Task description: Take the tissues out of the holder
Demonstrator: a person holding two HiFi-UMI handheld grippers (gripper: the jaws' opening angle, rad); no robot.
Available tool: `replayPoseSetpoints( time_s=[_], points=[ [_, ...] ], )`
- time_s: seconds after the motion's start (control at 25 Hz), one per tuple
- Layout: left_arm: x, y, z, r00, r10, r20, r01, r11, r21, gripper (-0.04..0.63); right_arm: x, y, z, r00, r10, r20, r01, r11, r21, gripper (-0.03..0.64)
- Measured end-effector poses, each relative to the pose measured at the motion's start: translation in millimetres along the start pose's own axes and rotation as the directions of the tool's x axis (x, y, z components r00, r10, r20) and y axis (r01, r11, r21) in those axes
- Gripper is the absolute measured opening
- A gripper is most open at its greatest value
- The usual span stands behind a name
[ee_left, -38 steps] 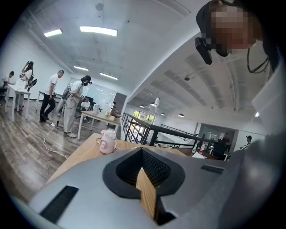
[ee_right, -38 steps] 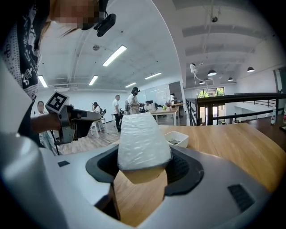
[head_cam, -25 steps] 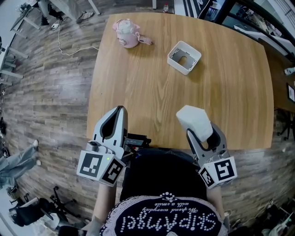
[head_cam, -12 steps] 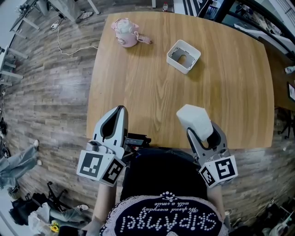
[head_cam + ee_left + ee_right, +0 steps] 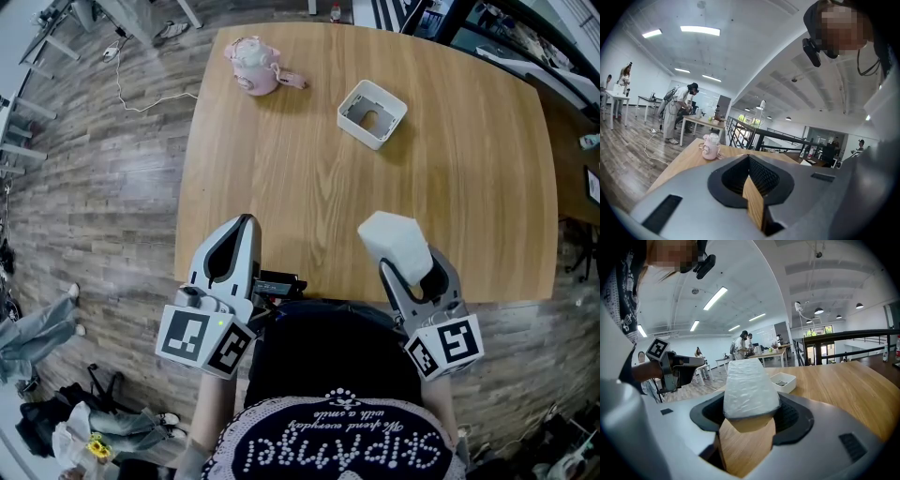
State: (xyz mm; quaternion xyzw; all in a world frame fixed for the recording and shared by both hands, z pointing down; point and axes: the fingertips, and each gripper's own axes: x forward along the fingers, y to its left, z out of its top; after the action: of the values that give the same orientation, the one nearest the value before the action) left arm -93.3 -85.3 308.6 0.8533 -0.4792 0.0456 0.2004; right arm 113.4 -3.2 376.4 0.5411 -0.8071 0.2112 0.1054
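The tissue pack (image 5: 749, 387) is gripped only at its near end by the right gripper (image 5: 749, 417). Most of the soft, film-wrapped pack stands out beyond the jaws, above the near edge of the surface (image 5: 281, 187). A slip is judged the main risk. The wrapping looks slick, so if the grip is eased before the pack is carried further over the surface, it could be dropped at the edge or onto the floor (image 5: 94, 187). Too hard a squeeze could also crush the pack.

The right jaws are set wide apart and pressed on both sides of the pack. At the near left, the jaws of the left gripper (image 5: 232, 248) are closed together, and nothing is held or touched by them.

Farther off, at the middle of the surface, the holder (image 5: 360, 132) is seen well apart from the pack and appears to be emptied. A pink pot (image 5: 251, 66) is left untouched at the far left corner.
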Motion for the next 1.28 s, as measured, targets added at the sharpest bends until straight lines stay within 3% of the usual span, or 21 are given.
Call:
replayPoseSetpoints(
  time_s=[1.28],
  points=[
    [0.7,-1.4,0.0,1.000,0.005,0.005,-0.005,1.000,-0.007,0.005,-0.2,-2.6,-0.5,1.000,0.007,0.001,-0.007,1.000,0.014,0.281]
  ],
)
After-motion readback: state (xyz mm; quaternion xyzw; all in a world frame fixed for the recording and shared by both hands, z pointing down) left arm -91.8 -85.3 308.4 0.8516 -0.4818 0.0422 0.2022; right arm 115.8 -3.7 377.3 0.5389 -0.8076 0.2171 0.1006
